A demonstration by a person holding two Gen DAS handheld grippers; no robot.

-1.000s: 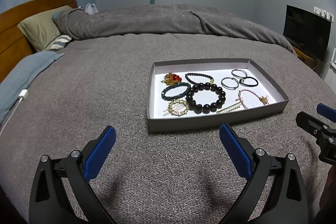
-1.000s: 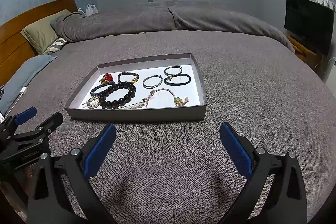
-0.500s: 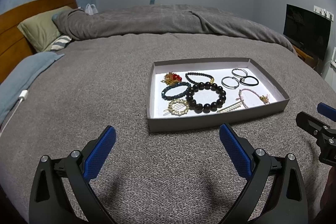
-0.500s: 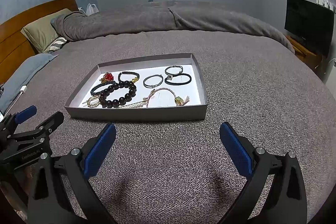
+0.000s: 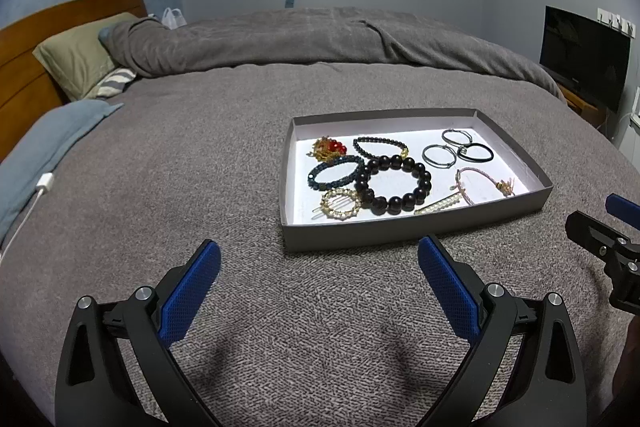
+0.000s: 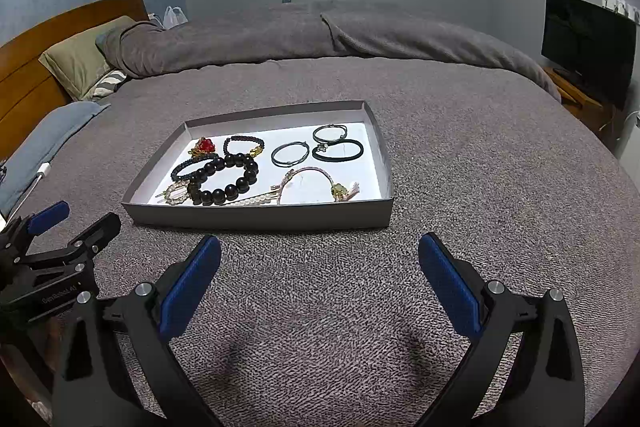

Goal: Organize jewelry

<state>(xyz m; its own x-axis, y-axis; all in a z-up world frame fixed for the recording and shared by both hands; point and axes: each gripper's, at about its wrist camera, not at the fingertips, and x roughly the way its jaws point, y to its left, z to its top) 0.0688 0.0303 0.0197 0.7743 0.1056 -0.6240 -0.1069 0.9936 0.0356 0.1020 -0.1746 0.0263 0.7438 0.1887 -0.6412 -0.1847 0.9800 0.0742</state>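
A shallow grey tray with a white floor lies on the grey bed cover. In it are a big black bead bracelet, a dark teal bracelet, a red and gold brooch, a round gold hair clip, two silver hoops, a black hair tie, a pink bracelet and a pearl clip. My left gripper is open and empty in front of the tray. My right gripper is open and empty, also short of the tray.
The bed has a folded duvet at the back, pillows and a wooden headboard on the left. A white charger cable lies at the left edge. A black television stands on the right.
Both grippers have drifted very slightly; the tray sits a touch lower in both views. Nothing was gripped or released.
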